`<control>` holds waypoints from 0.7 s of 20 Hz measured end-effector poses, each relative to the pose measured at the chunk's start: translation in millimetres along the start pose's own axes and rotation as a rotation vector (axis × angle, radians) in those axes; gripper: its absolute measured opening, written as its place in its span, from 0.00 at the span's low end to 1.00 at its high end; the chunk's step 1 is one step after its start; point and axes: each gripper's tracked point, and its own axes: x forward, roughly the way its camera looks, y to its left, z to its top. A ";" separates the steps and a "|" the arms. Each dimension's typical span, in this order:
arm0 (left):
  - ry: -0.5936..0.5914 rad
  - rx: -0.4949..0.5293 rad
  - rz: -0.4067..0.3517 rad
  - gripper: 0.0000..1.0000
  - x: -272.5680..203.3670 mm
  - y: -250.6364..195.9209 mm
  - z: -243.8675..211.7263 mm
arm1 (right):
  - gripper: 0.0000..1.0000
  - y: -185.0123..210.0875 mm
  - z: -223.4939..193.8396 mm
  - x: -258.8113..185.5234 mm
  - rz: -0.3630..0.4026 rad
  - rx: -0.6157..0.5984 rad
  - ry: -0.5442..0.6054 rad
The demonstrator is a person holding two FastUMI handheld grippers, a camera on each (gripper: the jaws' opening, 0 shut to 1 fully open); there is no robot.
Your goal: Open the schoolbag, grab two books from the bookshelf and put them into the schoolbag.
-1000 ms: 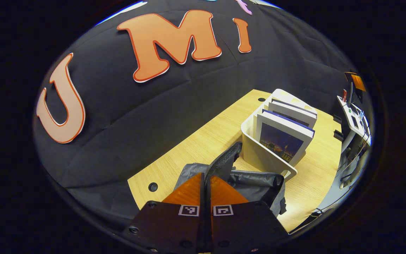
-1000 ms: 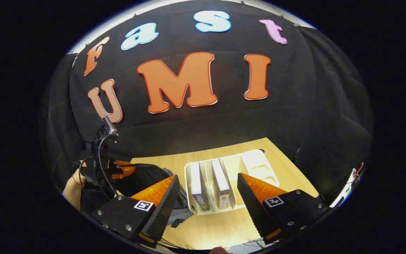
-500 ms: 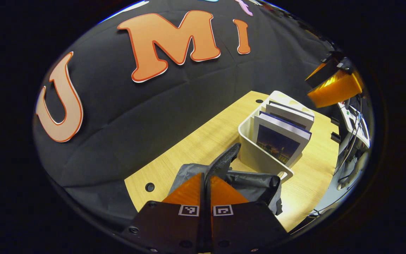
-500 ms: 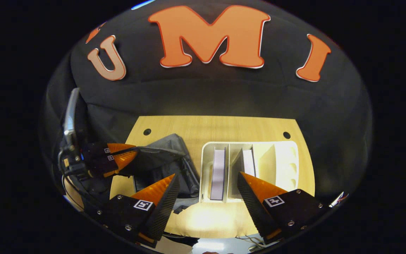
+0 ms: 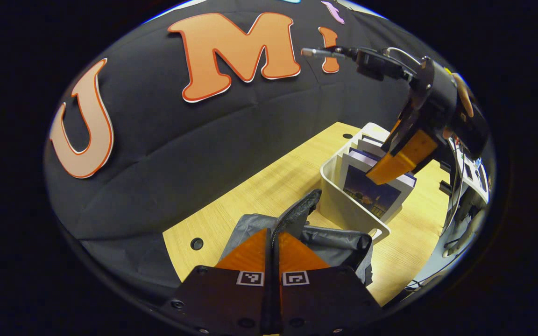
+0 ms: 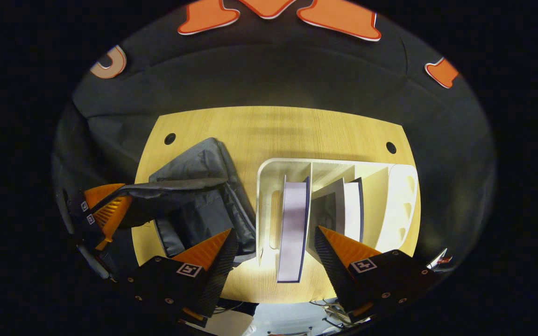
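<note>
My left gripper (image 5: 272,232) is shut on the dark flap (image 5: 297,212) of the grey schoolbag (image 5: 339,242) and holds it lifted. From the right gripper view the same left gripper (image 6: 126,197) pinches that flap (image 6: 175,185) above the schoolbag (image 6: 194,214). A white bookshelf rack (image 6: 269,172) stands right of the bag with two upright books. My right gripper (image 6: 273,247) is open above the rack, with the left book (image 6: 293,224) between its fingers but not touched. The second book (image 6: 350,205) leans in the adjacent slot. In the left gripper view the right gripper (image 5: 381,161) hangs over the books (image 5: 371,191).
The bag and rack rest on a light wooden table (image 6: 273,126) with small round holes near its back corners. The rack's right compartments (image 6: 402,200) hold nothing. Office furniture (image 5: 470,172) stands beyond the table's far end.
My right gripper has moved forward and tipped down over the rack, bringing the left book between its open fingers. The left gripper keeps its hold on the flap, nearly still.
</note>
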 end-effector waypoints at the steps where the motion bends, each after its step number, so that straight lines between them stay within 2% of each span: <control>1: 0.000 -0.006 -0.001 0.00 -0.1 0.7 -0.2 | 0.99 -2.6 -0.1 7.3 -0.008 0.005 0.016; 5: 0.008 -0.013 0.009 0.01 0.9 5.9 -2.4 | 0.98 -7.6 -5.6 32.9 -0.017 0.033 0.079; 7: 0.012 -0.020 0.005 0.01 1.8 4.2 -2.9 | 0.91 -7.5 -7.5 39.5 -0.016 0.051 0.098; 9: 0.016 -0.017 0.003 0.01 1.2 4.6 -3.4 | 0.80 -12.4 -7.7 46.2 -0.029 0.053 0.103; 11: 0.016 -0.014 0.003 0.01 2.5 5.5 -3.2 | 0.64 -16.6 -7.7 51.2 -0.049 0.074 0.103; 13: 0.020 -0.014 0.000 0.01 1.9 4.4 -2.6 | 0.31 -16.8 -7.3 48.6 -0.040 0.093 0.107; 14: 0.021 -0.014 -0.002 0.01 3.5 3.2 -2.9 | 0.37 -18.7 -7.4 51.8 -0.038 0.088 0.108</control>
